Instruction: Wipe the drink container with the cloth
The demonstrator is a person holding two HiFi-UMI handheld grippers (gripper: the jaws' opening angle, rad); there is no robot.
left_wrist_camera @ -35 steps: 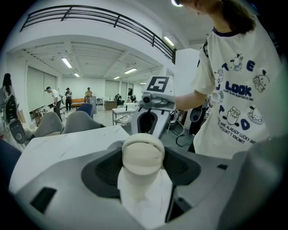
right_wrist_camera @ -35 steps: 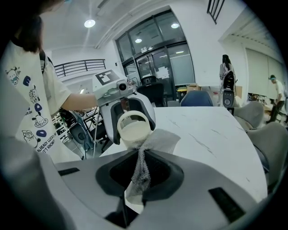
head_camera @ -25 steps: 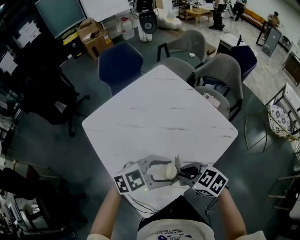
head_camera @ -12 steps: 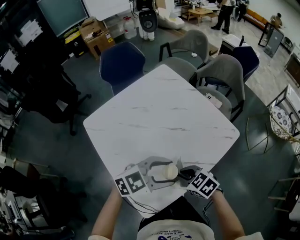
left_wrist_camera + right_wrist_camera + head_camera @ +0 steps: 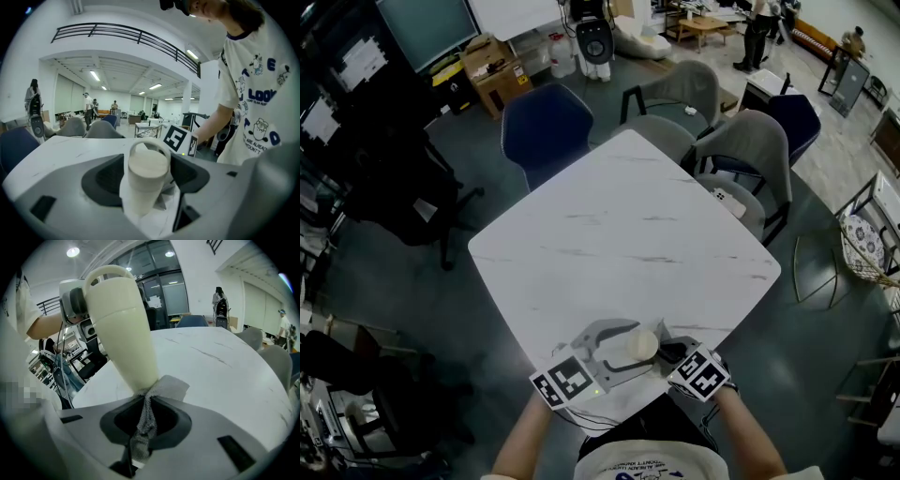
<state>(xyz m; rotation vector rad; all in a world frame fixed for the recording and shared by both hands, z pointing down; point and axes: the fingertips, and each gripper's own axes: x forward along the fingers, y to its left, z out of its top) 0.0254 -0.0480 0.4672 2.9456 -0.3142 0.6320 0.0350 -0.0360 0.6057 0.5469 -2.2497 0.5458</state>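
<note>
A cream drink container (image 5: 639,346) with a loop handle on its lid is held off the white marble table (image 5: 619,234), near the table's near corner. My left gripper (image 5: 621,350) is shut on it; in the left gripper view the container (image 5: 144,180) stands between both jaws. My right gripper (image 5: 668,354) is shut on a grey cloth (image 5: 149,416). The cloth is pressed against the lower end of the container (image 5: 123,329). Part of the cloth (image 5: 165,206) shows under the container. In the head view the cloth is mostly hidden by the grippers.
Grey chairs (image 5: 741,141) and a blue chair (image 5: 542,127) stand round the table's far sides. A small white object (image 5: 724,199) lies on one grey seat. The table's near corner is right under the grippers, by my body.
My right gripper has shifted left and closer to me, bringing the cloth in tighter against the container. The left gripper with the container has drifted slightly nearer to me.
</note>
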